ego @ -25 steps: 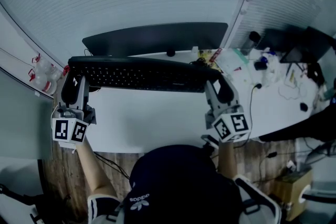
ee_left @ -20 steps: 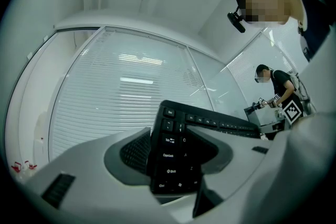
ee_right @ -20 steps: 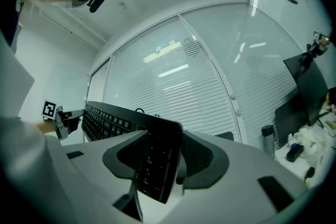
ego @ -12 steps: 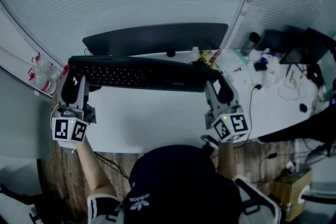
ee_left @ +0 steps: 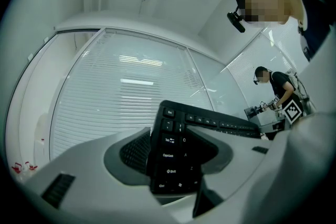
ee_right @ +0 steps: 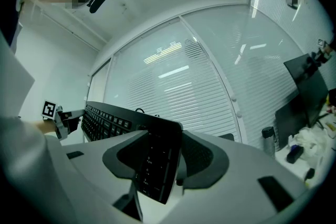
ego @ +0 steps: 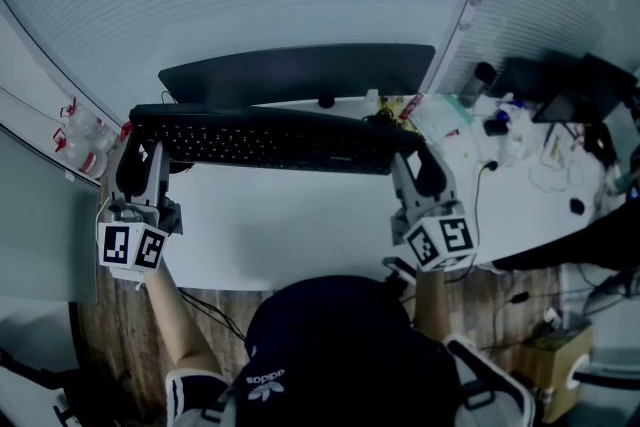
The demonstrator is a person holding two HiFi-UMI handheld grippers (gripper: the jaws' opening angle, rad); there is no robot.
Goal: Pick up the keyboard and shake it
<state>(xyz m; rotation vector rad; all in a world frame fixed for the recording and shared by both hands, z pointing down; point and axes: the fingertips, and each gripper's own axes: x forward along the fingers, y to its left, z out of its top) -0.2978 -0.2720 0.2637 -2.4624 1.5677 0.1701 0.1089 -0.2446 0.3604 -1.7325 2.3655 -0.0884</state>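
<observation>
Head view | left claw (ego: pixel 141 155) clamped on keyboard (ego: pixel 262 143) left end | right claw (ego: pixel 411 163) clamped on right end

Keyboard (ego: pixel 265 140) over desk (ego: pixel 285 220), monitor (ego: pixel 300 70) behind it, clutter (ego: pixel 500 130) at right

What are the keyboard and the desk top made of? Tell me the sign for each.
Keyboard: most likely matte black plastic. The left gripper view shows dull, non-reflective keys with pale printed legends.
Desk top: a smooth, even white surface with no grain, perhaps laminate or painted board. The look leaves it open.
</observation>
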